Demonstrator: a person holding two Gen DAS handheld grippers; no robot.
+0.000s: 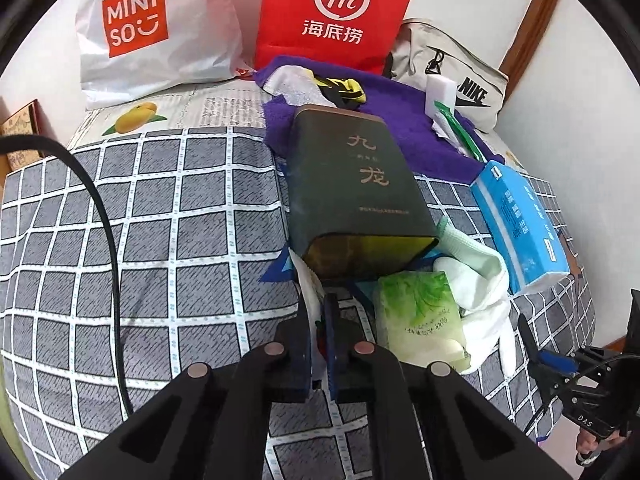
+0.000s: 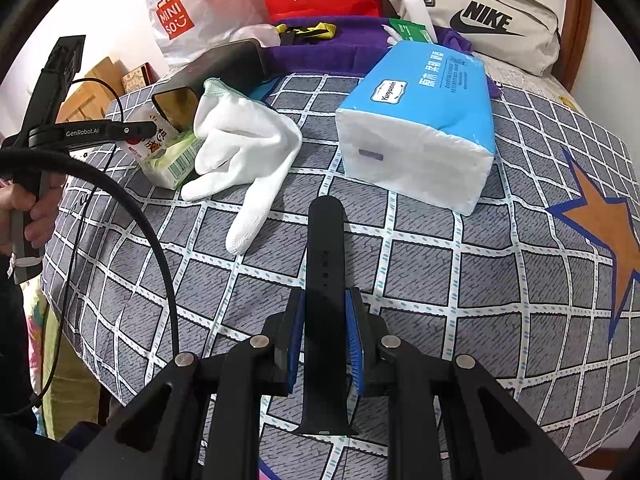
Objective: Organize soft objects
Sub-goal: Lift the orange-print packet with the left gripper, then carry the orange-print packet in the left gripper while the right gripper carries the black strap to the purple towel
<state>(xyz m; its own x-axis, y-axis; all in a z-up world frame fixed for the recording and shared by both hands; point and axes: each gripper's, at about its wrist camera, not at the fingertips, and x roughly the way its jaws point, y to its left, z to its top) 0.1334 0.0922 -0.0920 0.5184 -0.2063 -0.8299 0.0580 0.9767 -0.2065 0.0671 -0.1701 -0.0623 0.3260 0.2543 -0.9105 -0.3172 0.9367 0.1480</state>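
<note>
A: Grippers first. What does each one have?

B: Right gripper (image 2: pixel 325 304) is closed on a black strap (image 2: pixel 325 264), the blue pads pressing its two long edges. The strap runs forward past the fingertips and hangs over the checked bedspread (image 2: pixel 440 280). Left gripper (image 1: pixel 320 308) has its jaws nearly together, nipped on something thin and white just in front of the dark box (image 1: pixel 356 196). I cannot tell exactly what that white piece is.

A: Where are the soft things?

B: White glove (image 2: pixel 244 152) lies flat on the bedspread, one finger pointing toward the strap but apart from it. Its cuff touches the open mouth of the dark box. A green tissue packet (image 1: pixel 420 316) sits just beside the glove, near the left gripper. The blue tissue pack (image 2: pixel 420 128) lies to the right of the glove, well clear of it.

A: And room to move?

B: Bare bedspread between the glove and the blue pack, and a wide open stretch left of the dark box. Along the back edge it is crowded: a purple towel (image 1: pixel 420 136), a white shopping bag (image 1: pixel 160 32), a red paper bag (image 1: pixel 336 16) and a beige bag (image 2: pixel 480 12) against the wall. The bedspread's near edge drops off just below both grippers.
</note>
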